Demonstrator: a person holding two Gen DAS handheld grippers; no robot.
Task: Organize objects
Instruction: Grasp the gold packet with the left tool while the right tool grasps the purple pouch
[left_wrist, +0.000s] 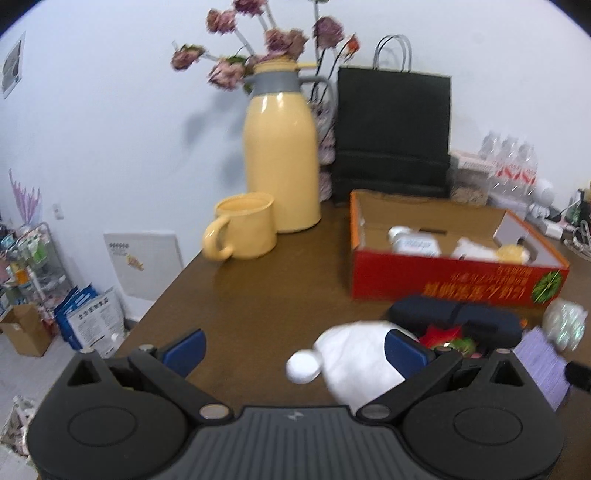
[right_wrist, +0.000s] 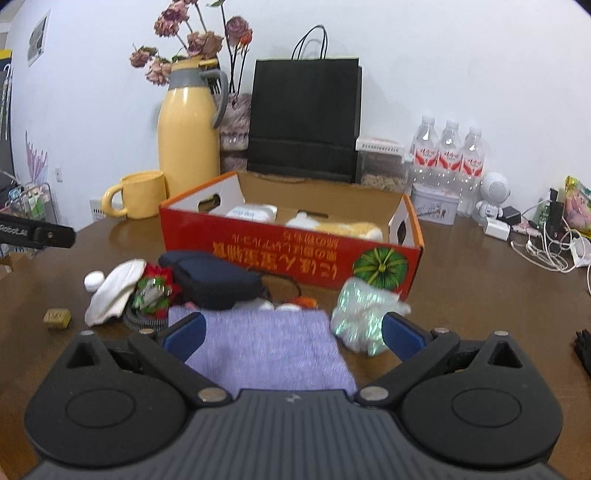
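Observation:
A red cardboard box (right_wrist: 258, 251) (left_wrist: 443, 280) lies open on the brown table with a white bottle (right_wrist: 251, 213) and a yellow-white soft item (right_wrist: 347, 227) inside. In front of it lie a dark blue case (right_wrist: 214, 280) (left_wrist: 454, 317), a white cloth (right_wrist: 114, 291) (left_wrist: 354, 358), a white cap (right_wrist: 94, 280) (left_wrist: 303, 366), a red-green ornament (right_wrist: 155, 288), a lilac towel (right_wrist: 266, 347) and a shiny crumpled wrap (right_wrist: 364, 317). My left gripper (left_wrist: 293, 350) is open above the cap and cloth. My right gripper (right_wrist: 293, 334) is open over the towel.
A yellow jug (left_wrist: 282, 162) and yellow mug (left_wrist: 245, 232) stand at the back left, a black paper bag (right_wrist: 304, 118) behind the box. Water bottles (right_wrist: 448, 155), a tin (right_wrist: 434, 208) and cables (right_wrist: 546, 247) fill the right. A small olive block (right_wrist: 57, 318) lies near the left.

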